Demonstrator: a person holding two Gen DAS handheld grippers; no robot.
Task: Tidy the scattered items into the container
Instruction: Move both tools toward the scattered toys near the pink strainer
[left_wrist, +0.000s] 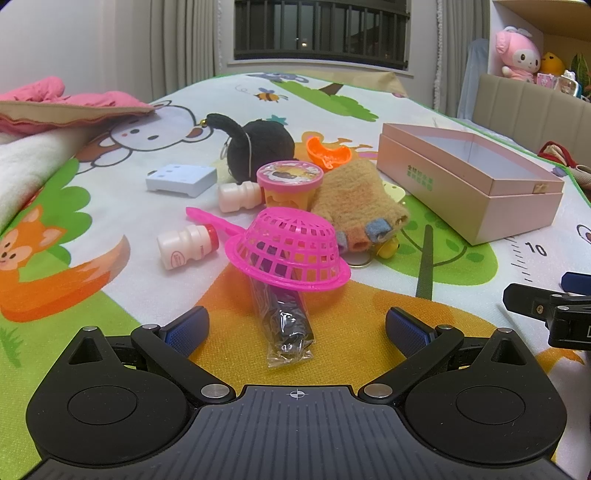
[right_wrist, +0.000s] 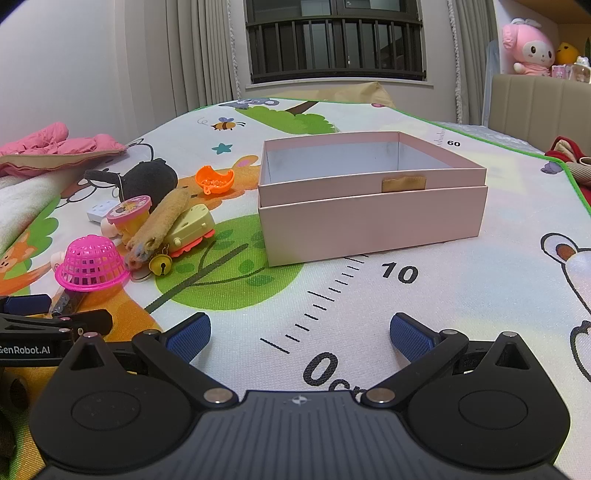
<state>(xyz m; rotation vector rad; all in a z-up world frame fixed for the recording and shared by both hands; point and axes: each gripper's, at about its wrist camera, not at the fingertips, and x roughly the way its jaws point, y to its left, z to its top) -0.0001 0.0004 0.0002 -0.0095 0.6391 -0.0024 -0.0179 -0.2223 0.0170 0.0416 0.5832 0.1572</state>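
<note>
Scattered items, status: none yet stowed, by the look of it; nothing gripped.

Left gripper: fingers spread wide, empty, straddling the near end of a clear-wrapped dark packet lying on the play mat. This is judged the first pick.

Right gripper: fingers spread wide, empty, over bare mat, facing the container.

Items outward from the left fingers:
- pink toy strainer, upside down, resting over the packet's far end
- two small white drink bottles, one red-capped, one behind, both on their sides
- pink-lidded yellow tub
- tan knitted glove, with a small yellow bell at its fingertips
- yellow toy with orange base, beside the glove
- orange plastic shell
- black plush
- white adapter block
- dark file-like rod, near the container

Container: pink cardboard box, open, seated in its own lid, right of the heap. Visible interior empty; near floor hidden by the wall.

Remaining: every item listed.
</note>
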